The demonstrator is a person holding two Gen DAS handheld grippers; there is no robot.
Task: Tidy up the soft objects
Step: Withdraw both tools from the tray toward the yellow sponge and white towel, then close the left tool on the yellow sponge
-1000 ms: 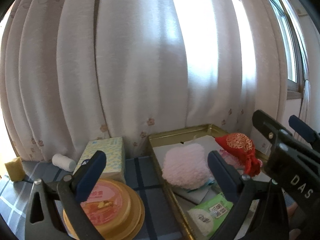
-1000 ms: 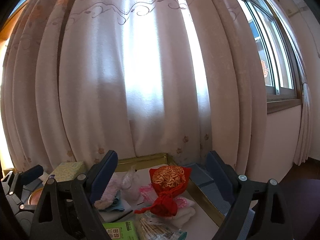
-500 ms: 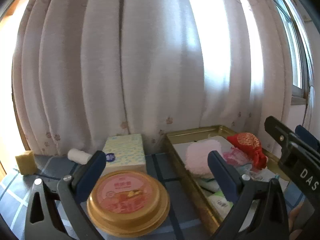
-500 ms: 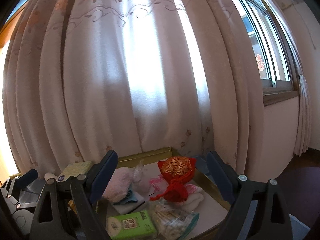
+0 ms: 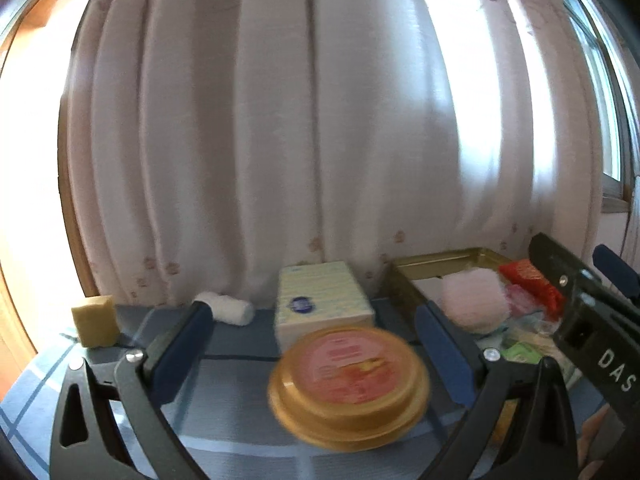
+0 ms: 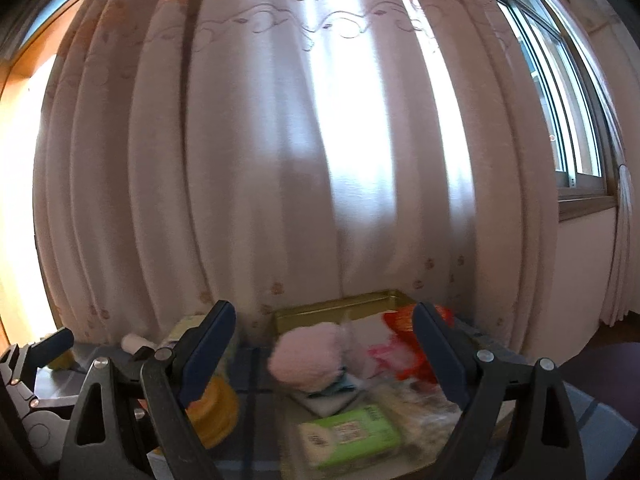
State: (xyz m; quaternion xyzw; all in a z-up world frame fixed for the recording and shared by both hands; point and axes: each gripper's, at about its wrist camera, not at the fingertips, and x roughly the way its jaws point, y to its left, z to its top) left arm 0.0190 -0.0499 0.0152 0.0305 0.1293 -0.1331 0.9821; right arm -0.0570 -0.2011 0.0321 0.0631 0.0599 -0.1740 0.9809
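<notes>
Both tools, left tool (image 5: 316, 344) and right tool (image 6: 324, 348), gape wide, empty; approach the sponge (image 5: 95, 321) slowly, squeezing gently, then carry it to the tray (image 5: 448, 258).

Big pale curtain (image 5: 280, 140) with little flower prints hangs right behind the table (image 5: 224, 420), which has a blue checked cloth on it. Window (image 6: 560, 120) peeks out at the right edge, and there's a round gold-rimmed container (image 5: 348, 380) with a pinkish-orange lid up front.
</notes>
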